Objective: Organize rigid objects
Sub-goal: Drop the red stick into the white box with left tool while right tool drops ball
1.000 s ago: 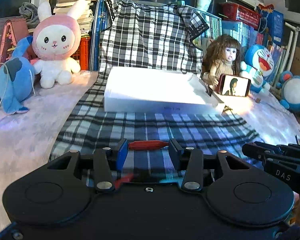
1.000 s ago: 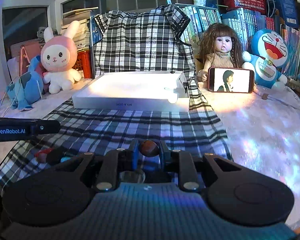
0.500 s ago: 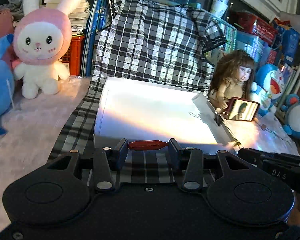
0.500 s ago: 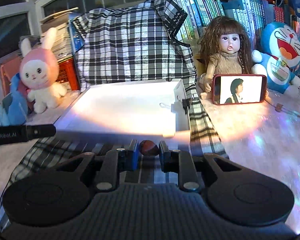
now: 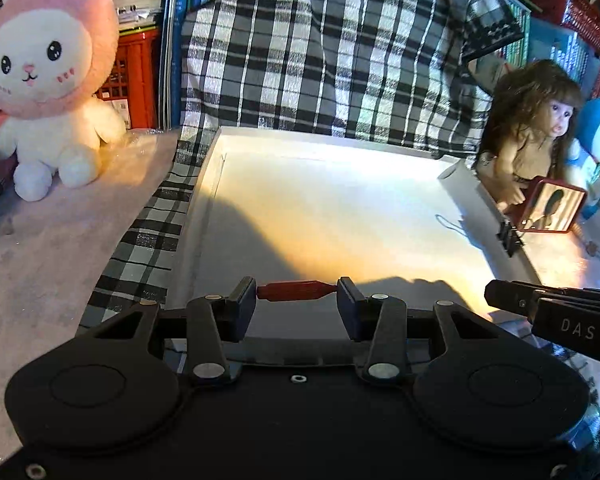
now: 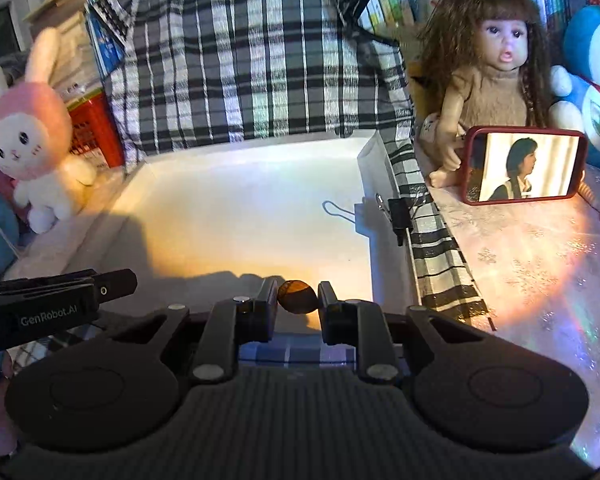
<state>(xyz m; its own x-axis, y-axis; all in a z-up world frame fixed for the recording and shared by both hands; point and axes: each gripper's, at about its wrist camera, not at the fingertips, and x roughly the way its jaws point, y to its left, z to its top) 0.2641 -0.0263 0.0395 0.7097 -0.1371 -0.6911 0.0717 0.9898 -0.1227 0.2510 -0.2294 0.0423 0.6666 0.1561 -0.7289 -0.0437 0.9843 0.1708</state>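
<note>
Both grippers hang over the near edge of the white tray [image 5: 324, 216], side by side.

Left gripper [image 5: 297, 291]: jaws partly closed, pinching a slim red piece [image 5: 296, 291] end to end. The piece lies crosswise between the pads, level, above the tray's near floor. What it is exactly cannot be told.

Right gripper [image 6: 298, 300]: jaws drawn close together, pinching a small round brown object [image 6: 297, 301]. It sits between the pads, over the tray's near rim.

Each gripper's body shows at the edge of the other's view, close alongside.

Tray interior: white, strongly lit, shadows of both grippers across the near part. A black binder clip [image 6: 398, 216] is clamped on the tray's right wall, wire loop lying inside.

Tray rests on a plaid cloth [image 5: 300, 48] that rises behind it. Left of the tray, a pink-hooded rabbit plush [image 5: 48, 80]. Right of it, a long-haired doll [image 6: 488, 68] with a phone [image 6: 524, 166], screen lit, propped in front.
</note>
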